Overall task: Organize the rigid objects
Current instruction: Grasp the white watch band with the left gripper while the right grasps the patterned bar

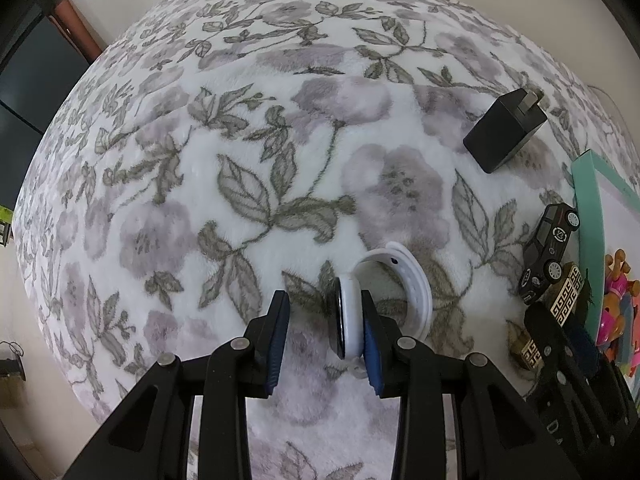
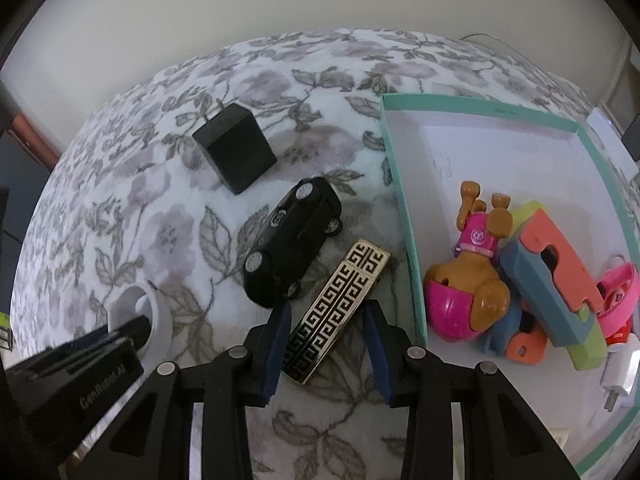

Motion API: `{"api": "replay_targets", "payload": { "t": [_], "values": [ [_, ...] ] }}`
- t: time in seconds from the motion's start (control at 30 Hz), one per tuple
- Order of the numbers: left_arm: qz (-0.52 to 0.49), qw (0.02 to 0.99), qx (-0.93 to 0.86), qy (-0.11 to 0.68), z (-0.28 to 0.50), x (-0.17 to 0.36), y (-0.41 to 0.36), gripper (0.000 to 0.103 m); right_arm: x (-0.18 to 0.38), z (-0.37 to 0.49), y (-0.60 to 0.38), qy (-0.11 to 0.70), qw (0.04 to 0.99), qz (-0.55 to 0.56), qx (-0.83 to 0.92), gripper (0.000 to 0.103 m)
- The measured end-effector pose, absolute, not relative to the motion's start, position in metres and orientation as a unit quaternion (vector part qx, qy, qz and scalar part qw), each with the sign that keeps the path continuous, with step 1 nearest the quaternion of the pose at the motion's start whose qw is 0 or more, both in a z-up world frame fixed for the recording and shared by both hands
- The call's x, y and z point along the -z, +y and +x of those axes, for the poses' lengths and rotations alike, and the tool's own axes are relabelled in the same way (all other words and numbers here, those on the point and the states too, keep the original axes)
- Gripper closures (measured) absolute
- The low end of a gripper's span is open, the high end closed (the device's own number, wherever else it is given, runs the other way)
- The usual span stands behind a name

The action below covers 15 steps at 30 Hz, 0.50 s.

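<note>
My left gripper (image 1: 325, 338) is open on the floral blanket; a white smartwatch (image 1: 352, 320) stands on edge between its fingers, against the right pad. My right gripper (image 2: 328, 346) is open around the near end of a gold-and-black patterned bar (image 2: 340, 308) lying on the blanket. A black toy car (image 2: 292, 240) lies just beyond the bar, and a black charger cube (image 2: 236, 148) farther back. The teal box (image 2: 404, 208) to the right holds a dog figure (image 2: 472, 276), coloured blocks (image 2: 556, 276) and a pink band (image 2: 620, 292). The watch and left gripper also show in the right wrist view (image 2: 132, 320).
The floral blanket (image 1: 240, 152) covers the whole surface. The car (image 1: 548, 248), bar (image 1: 564, 292), charger (image 1: 504, 132) and box rim (image 1: 588, 216) show at the right of the left wrist view. A white plug (image 2: 620, 376) lies in the box's near corner.
</note>
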<state>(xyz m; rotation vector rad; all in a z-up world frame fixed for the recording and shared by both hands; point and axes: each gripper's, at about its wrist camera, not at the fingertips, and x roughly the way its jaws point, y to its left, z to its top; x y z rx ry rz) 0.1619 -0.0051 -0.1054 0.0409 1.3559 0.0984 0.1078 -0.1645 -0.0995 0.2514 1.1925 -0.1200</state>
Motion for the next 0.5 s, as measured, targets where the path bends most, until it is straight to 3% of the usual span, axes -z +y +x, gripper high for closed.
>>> {"api": "replay_targets", "payload": {
  "t": [0.2,0.5],
  "values": [
    [0.032,0.781,-0.043,0.623,0.161,0.106,-0.006,0.067,0.100,0.096,-0.167,0.568,0.814,0.110,0.051,0.079],
    [0.063,0.785,-0.051,0.614,0.157,0.103,-0.018,0.067,0.099,0.076,-0.150,0.591,0.803,0.066,0.034,0.080]
  ]
}}
